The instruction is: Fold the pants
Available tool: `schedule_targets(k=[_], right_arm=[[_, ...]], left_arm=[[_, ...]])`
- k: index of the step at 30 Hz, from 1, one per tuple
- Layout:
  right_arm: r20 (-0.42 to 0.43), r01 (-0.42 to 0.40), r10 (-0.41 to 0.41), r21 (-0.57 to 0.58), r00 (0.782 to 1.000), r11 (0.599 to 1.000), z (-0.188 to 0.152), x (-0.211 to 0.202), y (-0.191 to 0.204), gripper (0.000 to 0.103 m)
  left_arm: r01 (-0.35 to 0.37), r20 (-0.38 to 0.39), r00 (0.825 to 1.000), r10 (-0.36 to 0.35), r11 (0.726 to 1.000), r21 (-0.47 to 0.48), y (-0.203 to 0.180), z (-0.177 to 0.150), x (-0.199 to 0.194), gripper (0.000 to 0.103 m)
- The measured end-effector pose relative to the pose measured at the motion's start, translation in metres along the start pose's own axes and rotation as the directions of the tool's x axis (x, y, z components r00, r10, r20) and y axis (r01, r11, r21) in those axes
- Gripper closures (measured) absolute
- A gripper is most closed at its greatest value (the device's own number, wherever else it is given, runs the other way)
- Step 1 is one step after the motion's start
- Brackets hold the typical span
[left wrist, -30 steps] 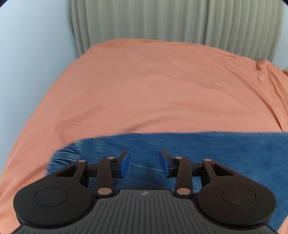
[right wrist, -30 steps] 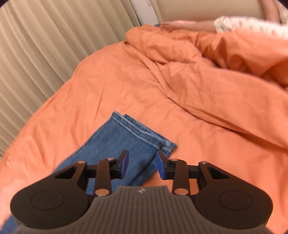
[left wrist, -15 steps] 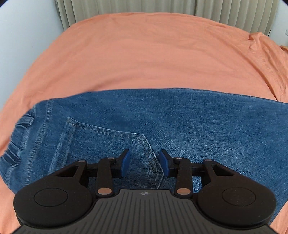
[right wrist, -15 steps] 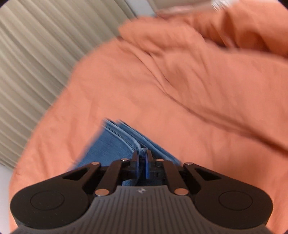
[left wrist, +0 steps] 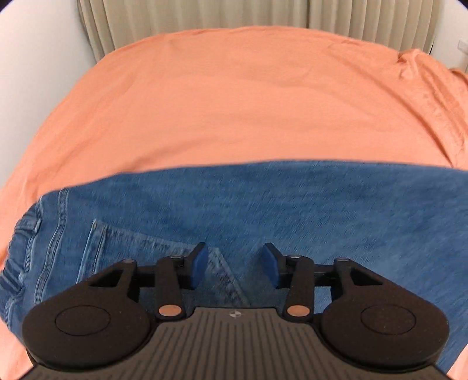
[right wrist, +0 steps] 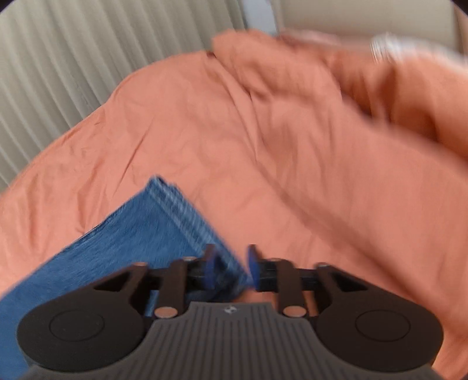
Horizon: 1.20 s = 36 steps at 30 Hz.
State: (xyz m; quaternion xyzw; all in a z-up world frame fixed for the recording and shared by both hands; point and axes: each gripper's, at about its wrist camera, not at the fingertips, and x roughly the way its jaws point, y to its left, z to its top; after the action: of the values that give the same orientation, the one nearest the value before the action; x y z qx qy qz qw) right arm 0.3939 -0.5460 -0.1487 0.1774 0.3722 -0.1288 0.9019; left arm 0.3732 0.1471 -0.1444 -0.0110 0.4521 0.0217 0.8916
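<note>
Blue jeans (left wrist: 292,210) lie flat across the orange bed sheet (left wrist: 234,102), waistband at the left. My left gripper (left wrist: 235,264) hovers over their back pocket (left wrist: 163,254); its jaws are opening and nothing sits between the pads. In the right wrist view the leg end of the jeans (right wrist: 140,233) runs in from the lower left. The hem (right wrist: 187,210) has its near corner between the blue pads of my right gripper (right wrist: 231,267). Those jaws are opening, with a gap showing beside the cloth. The picture is blurred there.
A rumpled orange duvet (right wrist: 380,102) is heaped on the right side of the bed. Pleated beige curtains (left wrist: 204,17) hang behind the bed's far edge, and a pale wall (left wrist: 29,58) stands at the left.
My left gripper has come in over the jeans, from their near edge to above the back pocket, and spread a little wider. My right gripper shut on the hem corner, then opened again.
</note>
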Motion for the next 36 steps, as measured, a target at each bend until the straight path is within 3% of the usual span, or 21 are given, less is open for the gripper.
schedule_targets(k=[4, 8, 10, 14, 16, 18, 21, 27, 29, 31, 35, 36], right_arm=[[0.015, -0.082, 0.083, -0.043, 0.996, 0.996, 0.028, 0.008, 0.018, 0.069], [0.021, -0.114, 0.117, -0.105, 0.993, 0.988, 0.048, 0.035, 0.048, 0.068], [0.008, -0.145, 0.147, -0.11, 0.989, 0.983, 0.056, 0.051, 0.059, 0.06], [-0.029, -0.102, 0.099, -0.143, 0.995, 0.985, 0.063, 0.083, 0.074, 0.063], [-0.062, -0.107, 0.1, -0.13, 0.993, 0.986, 0.063, 0.093, 0.075, 0.096], [-0.062, -0.11, 0.102, -0.141, 0.993, 0.984, 0.061, 0.094, 0.076, 0.096], [0.013, -0.088, 0.092, -0.184, 0.996, 0.979, 0.066, 0.086, 0.078, 0.1], [-0.042, 0.02, -0.029, -0.191, 0.999, 0.981, 0.059, 0.113, 0.086, 0.098], [-0.037, 0.002, -0.009, -0.169, 0.999, 0.986, 0.063, 0.107, 0.086, 0.094], [-0.015, -0.003, 0.001, -0.163, 1.0, 0.987, 0.068, 0.09, 0.081, 0.082], [-0.03, -0.028, 0.025, -0.12, 0.999, 0.992, 0.071, 0.054, 0.061, 0.08], [-0.037, -0.033, 0.03, -0.1, 0.999, 0.994, 0.068, 0.044, 0.053, 0.078]], left_arm=[[0.006, 0.013, 1.0, -0.006, 1.0, 0.012, -0.006, 0.018, 0.011, 0.052], [0.017, 0.037, 0.999, -0.017, 1.0, -0.009, -0.01, 0.03, 0.017, 0.052], [0.021, 0.039, 0.999, -0.021, 1.0, -0.014, -0.013, 0.031, 0.019, 0.052], [0.029, 0.038, 0.999, -0.029, 1.0, 0.001, -0.017, 0.032, 0.026, 0.052], [0.039, 0.041, 0.998, -0.039, 0.999, -0.003, -0.016, 0.031, 0.027, 0.052], [0.052, 0.043, 0.998, -0.052, 0.999, -0.006, -0.017, 0.031, 0.031, 0.052], [0.071, 0.047, 0.996, -0.071, 0.997, 0.0, -0.017, 0.028, 0.037, 0.052], [0.087, 0.064, 0.994, -0.089, 0.996, 0.027, -0.031, 0.029, 0.036, 0.048], [0.119, 0.066, 0.99, -0.122, 0.992, 0.048, -0.037, 0.029, 0.029, 0.048], [0.151, 0.057, 0.986, -0.156, 0.985, 0.079, -0.045, 0.028, 0.024, 0.048], [0.188, 0.048, 0.979, -0.196, 0.973, 0.132, -0.07, 0.03, 0.019, 0.049], [0.191, 0.037, 0.979, -0.199, 0.971, 0.147, -0.079, 0.031, 0.017, 0.054]])
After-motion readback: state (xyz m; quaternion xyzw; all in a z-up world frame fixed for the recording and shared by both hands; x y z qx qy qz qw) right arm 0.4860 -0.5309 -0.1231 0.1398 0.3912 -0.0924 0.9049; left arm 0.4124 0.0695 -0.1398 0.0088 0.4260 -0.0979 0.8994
